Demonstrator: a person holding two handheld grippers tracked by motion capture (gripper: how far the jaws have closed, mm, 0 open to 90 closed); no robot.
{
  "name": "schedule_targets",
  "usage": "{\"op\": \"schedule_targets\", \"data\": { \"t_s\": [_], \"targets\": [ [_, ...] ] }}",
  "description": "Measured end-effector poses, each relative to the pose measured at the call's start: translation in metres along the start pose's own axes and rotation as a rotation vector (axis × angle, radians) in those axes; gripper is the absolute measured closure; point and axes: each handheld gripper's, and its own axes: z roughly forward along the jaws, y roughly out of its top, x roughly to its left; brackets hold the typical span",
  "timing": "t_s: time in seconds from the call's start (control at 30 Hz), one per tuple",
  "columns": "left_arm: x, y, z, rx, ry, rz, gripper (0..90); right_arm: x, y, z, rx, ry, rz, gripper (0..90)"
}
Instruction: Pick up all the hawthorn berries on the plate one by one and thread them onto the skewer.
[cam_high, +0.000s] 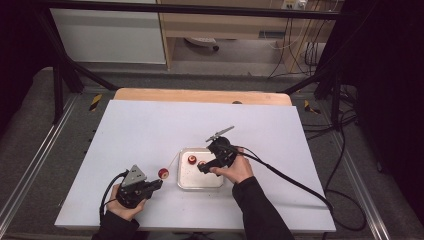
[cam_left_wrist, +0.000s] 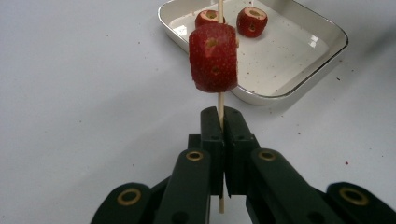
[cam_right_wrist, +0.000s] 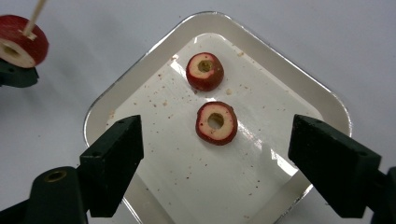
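The right gripper (cam_right_wrist: 212, 172), jaws apart, hovers directly above the nearer cored fruit piece (cam_right_wrist: 216, 122) in the tray (cam_right_wrist: 327, 105), while the left gripper (cam_left_wrist: 221, 122) clamps the skewer (cam_left_wrist: 221, 100).

Red cored fruit piece (cam_left_wrist: 213, 58) threaded on thin wooden skewer (cam_left_wrist: 221, 107), two more (cam_right_wrist: 216, 122) lying in tray (cam_right_wrist: 299, 88)

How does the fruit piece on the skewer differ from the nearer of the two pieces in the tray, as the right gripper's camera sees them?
The skewered piece is threaded on a wooden skewer clamped in the left gripper, off the tray; the tray piece lies loose in the white tray, between the right gripper's open jaws, untouched. The skewered piece looks taller; the tray piece lies hole-up. Both are red-skinned, pale inside and cored.
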Motion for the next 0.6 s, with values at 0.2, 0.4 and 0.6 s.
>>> {"op": "schedule_targets", "data": {
  "t_s": [0.2, 0.4, 0.6],
  "targets": [
    [0.0, 0.0, 0.001, 0.004, 0.004, 0.002, 87.9, -0.003, 0.012, 0.017, 0.085, -0.004, -0.009, 29.6],
    [0.001, -0.001, 0.001, 0.003, 0.004, -0.001, 87.9, -0.004, 0.021, 0.026, 0.145, 0.006, 0.003, 38.3],
    [0.001, -0.001, 0.002, 0.006, 0.006, 0.001, 87.9, -0.006, 0.024, 0.033, 0.185, 0.009, 0.028, 45.6]
  ]
}}
